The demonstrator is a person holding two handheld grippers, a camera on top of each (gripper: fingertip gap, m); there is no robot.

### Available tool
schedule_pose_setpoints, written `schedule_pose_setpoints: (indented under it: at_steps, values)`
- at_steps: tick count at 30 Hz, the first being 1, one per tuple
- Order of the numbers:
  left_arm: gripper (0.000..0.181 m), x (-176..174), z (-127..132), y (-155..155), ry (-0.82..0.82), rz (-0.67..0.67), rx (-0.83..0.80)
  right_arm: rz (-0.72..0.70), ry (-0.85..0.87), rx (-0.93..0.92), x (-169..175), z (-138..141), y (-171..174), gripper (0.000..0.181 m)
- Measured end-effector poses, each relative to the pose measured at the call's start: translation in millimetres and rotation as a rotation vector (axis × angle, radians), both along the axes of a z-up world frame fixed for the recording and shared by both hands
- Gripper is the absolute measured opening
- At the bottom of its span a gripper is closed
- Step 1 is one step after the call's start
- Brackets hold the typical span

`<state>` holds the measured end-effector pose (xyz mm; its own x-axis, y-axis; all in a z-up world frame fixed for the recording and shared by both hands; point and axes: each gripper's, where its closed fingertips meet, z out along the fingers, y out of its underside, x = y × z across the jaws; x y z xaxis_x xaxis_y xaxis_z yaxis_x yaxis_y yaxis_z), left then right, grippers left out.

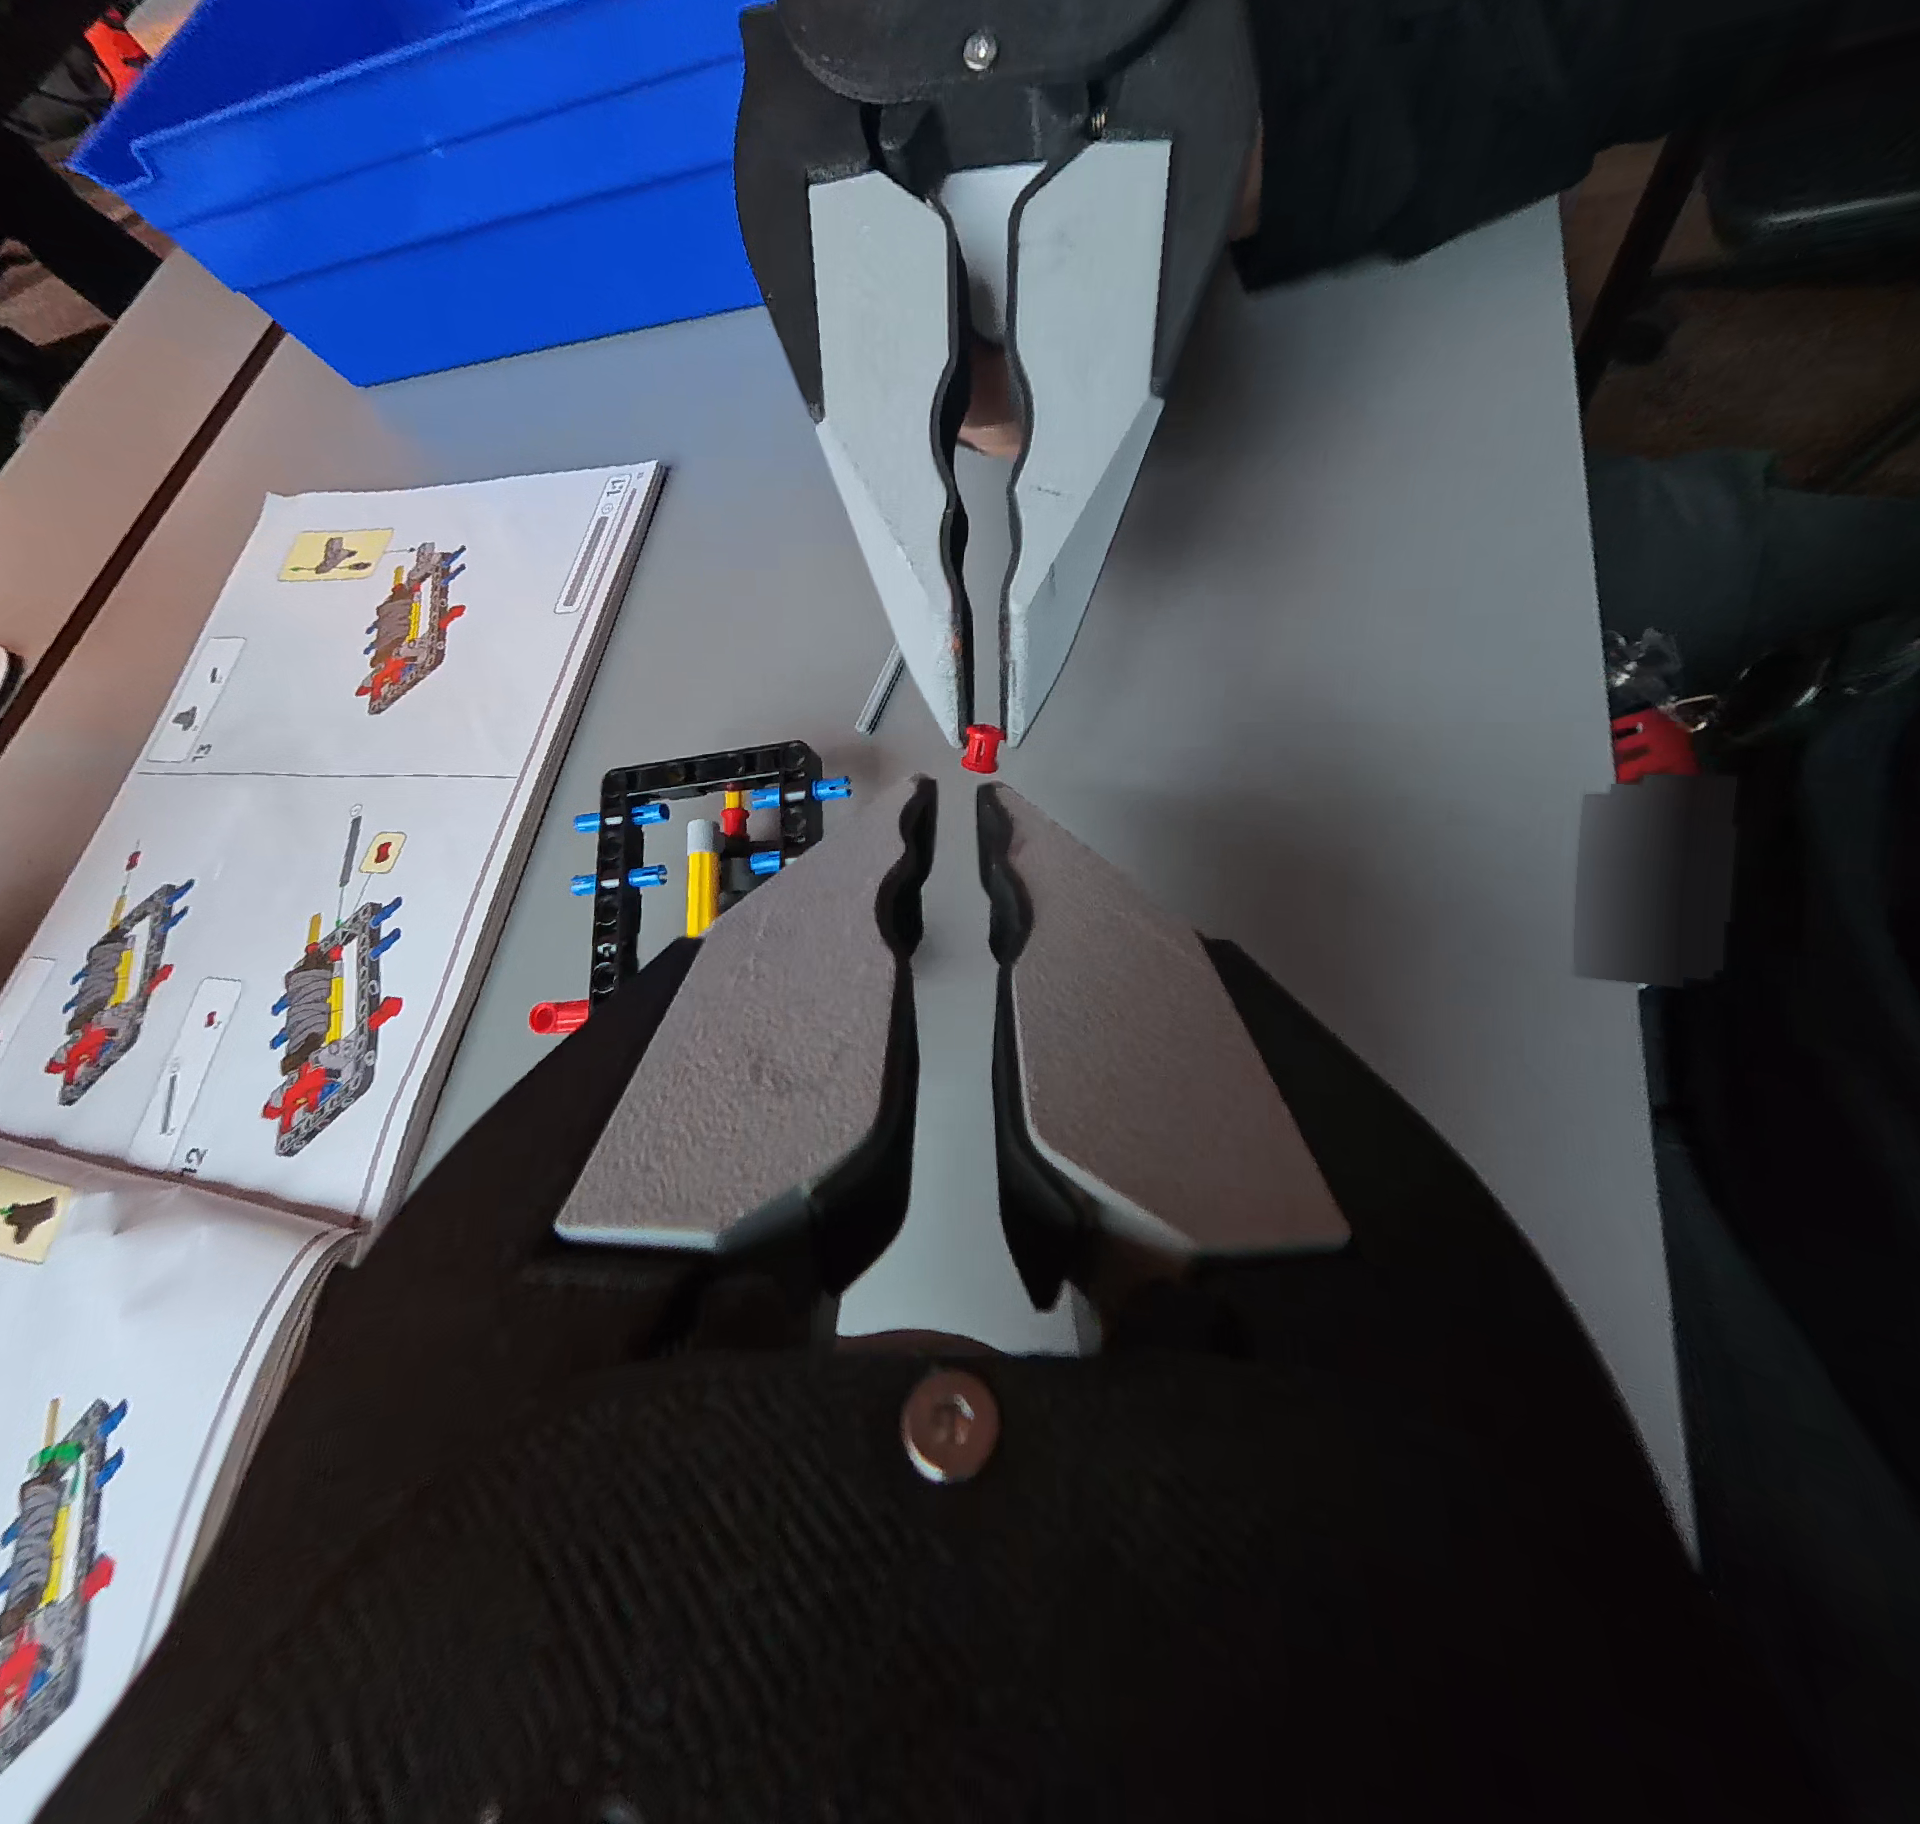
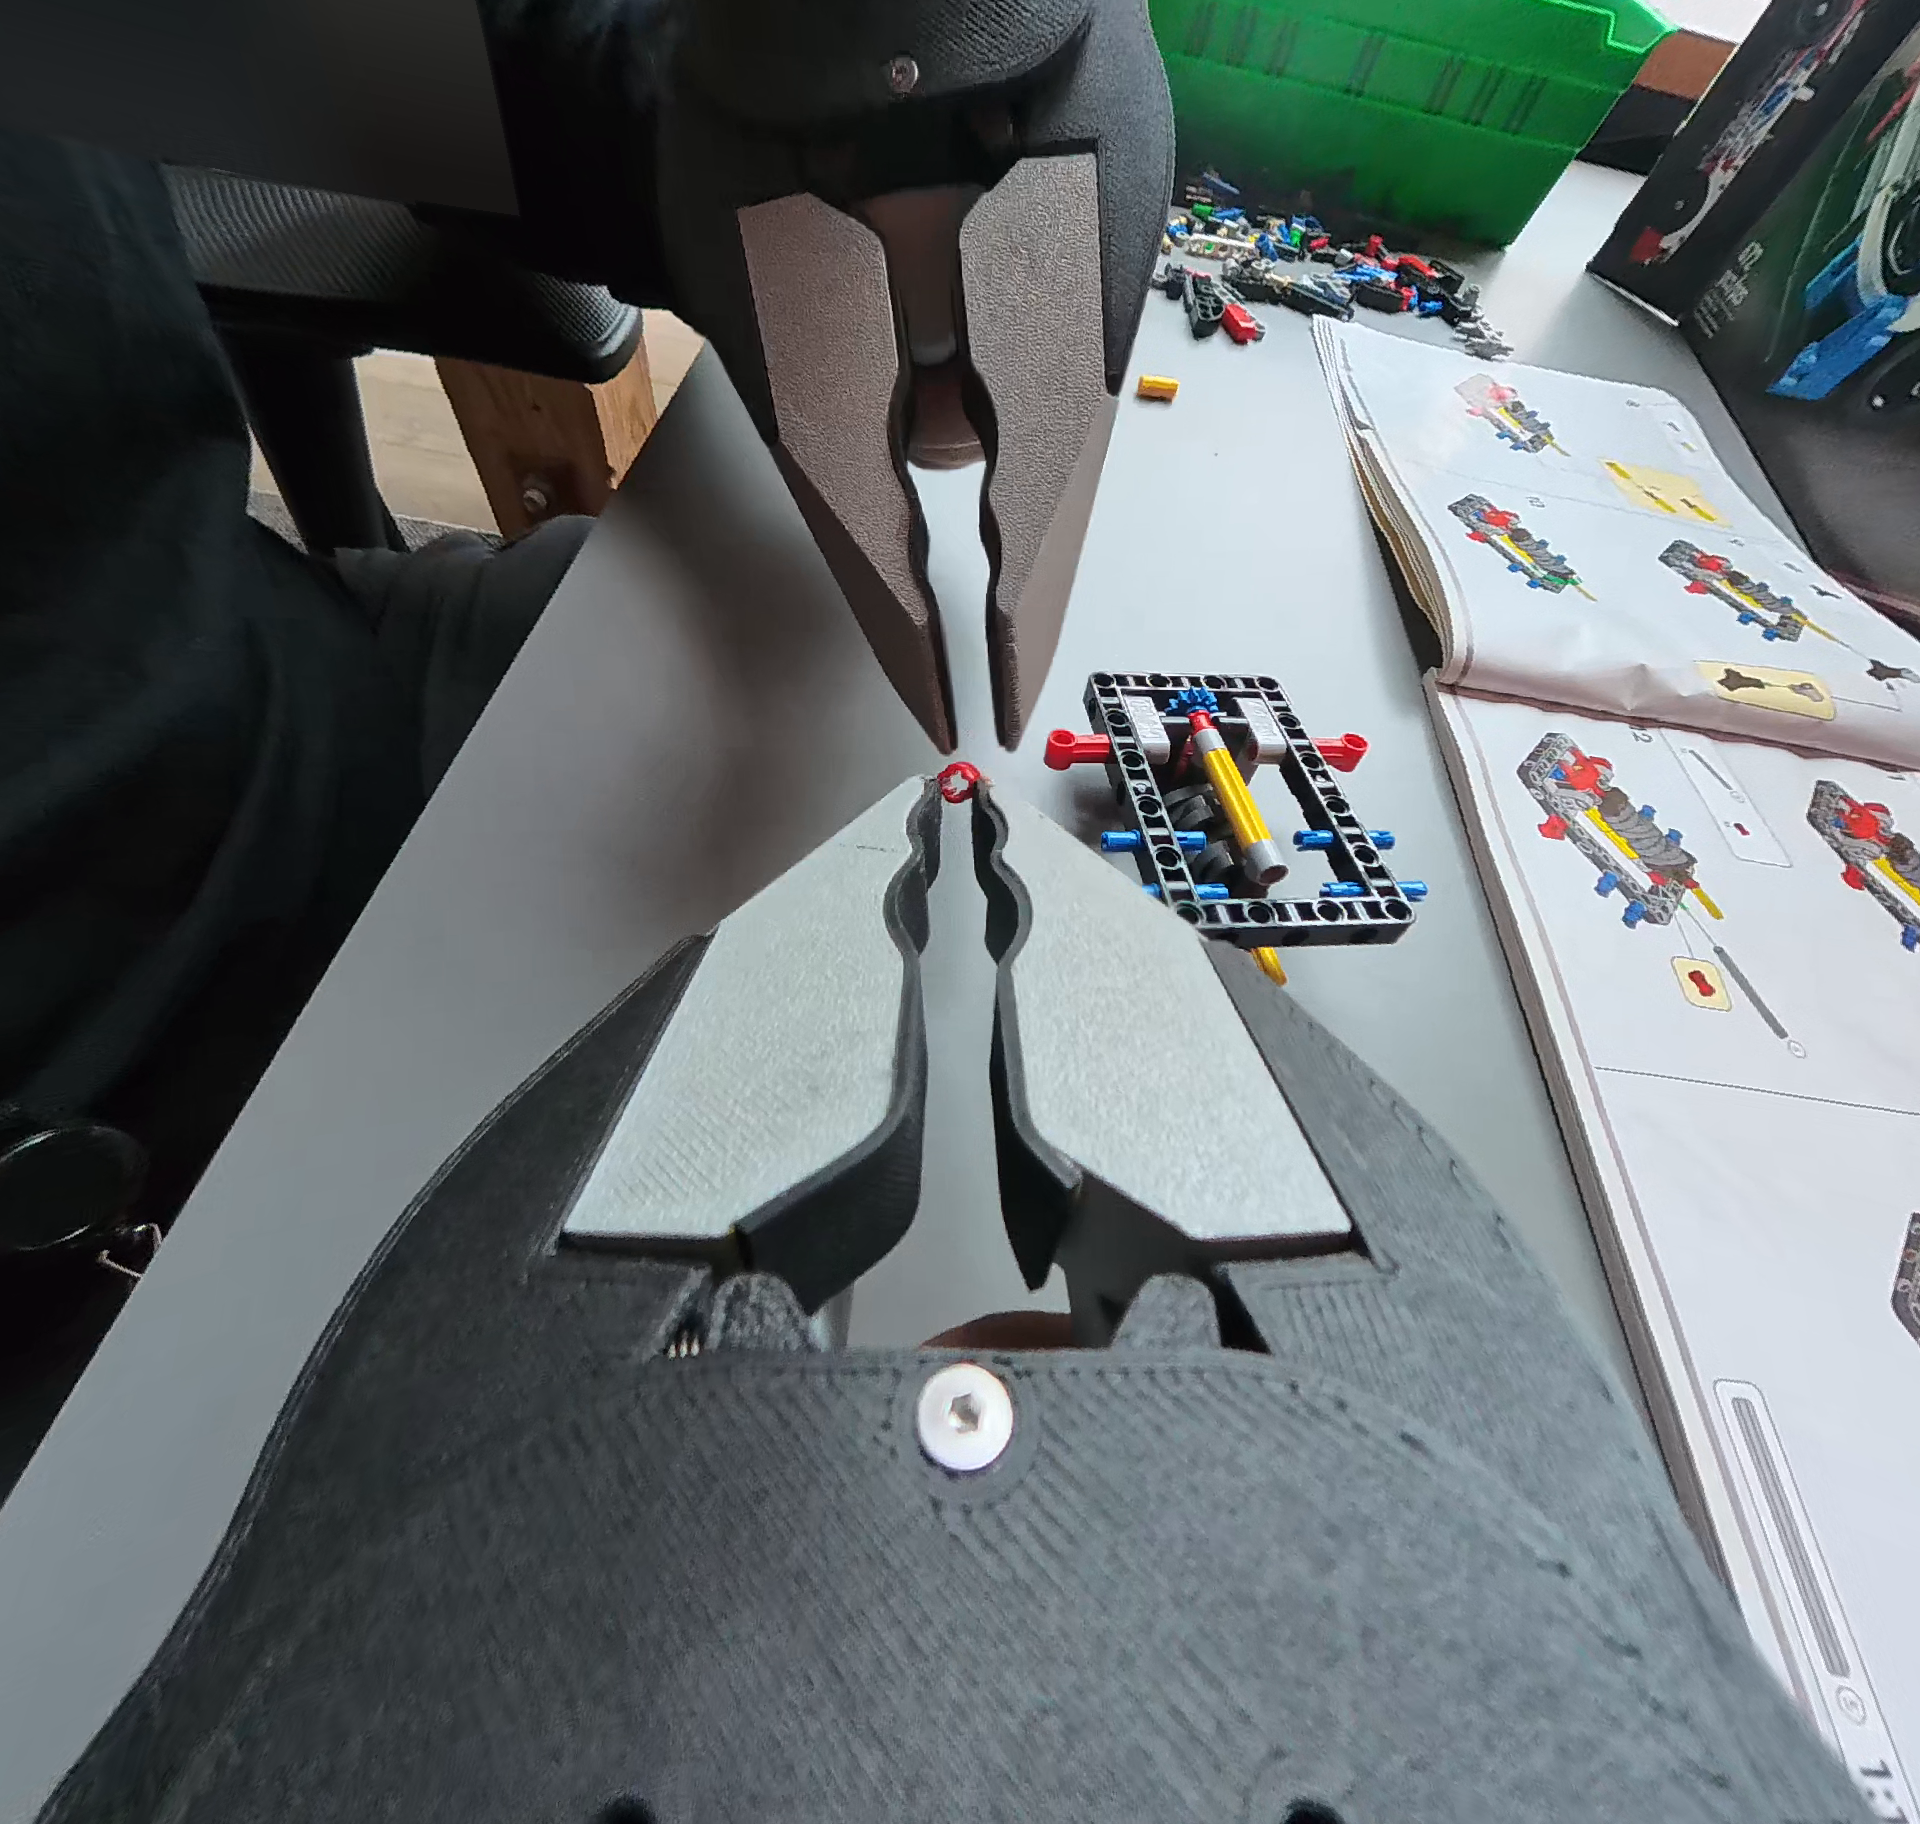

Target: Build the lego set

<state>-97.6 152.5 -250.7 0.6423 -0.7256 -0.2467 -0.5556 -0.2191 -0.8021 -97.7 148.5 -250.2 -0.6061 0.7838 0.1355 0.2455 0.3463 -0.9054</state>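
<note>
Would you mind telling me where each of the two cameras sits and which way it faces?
Left wrist view: on the left gripper, looking along its slightly parted fingers at the opposing right gripper, which pinches a small red bush; a blue plastic bin stands behind.
Right wrist view: on the right gripper, facing the left gripper; a green plastic bin stands behind.
Shared: both grippers, red bush, black rectangular Lego frame, open instruction booklet, grey table.

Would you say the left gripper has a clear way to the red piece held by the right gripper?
Probably yes. The left gripper faces the red piece tip to tip, slightly open, with only bare table between them. The right gripper pinches one end; the other end sticks out free.
</note>
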Motion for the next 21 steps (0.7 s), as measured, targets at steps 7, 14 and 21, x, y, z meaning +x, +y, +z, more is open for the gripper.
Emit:
schedule_pose_setpoints:
  at_steps: [7,14,21]
  values:
    - [0.007,6.6,4.9,-0.2,-0.029,-0.020,-0.009,0.010,0.011,-0.012,-0.6,2.7,-3.2,0.002]
    - [0.006,7.4,3.3,-1.0,-0.026,-0.027,-0.010,0.011,0.011,-0.009,0.1,2.3,-3.4,0.003]
    - [0.007,8.4,3.0,-3.7,-0.025,-0.045,-0.018,0.016,0.021,-0.016,1.0,4.9,-4.0,0.002]
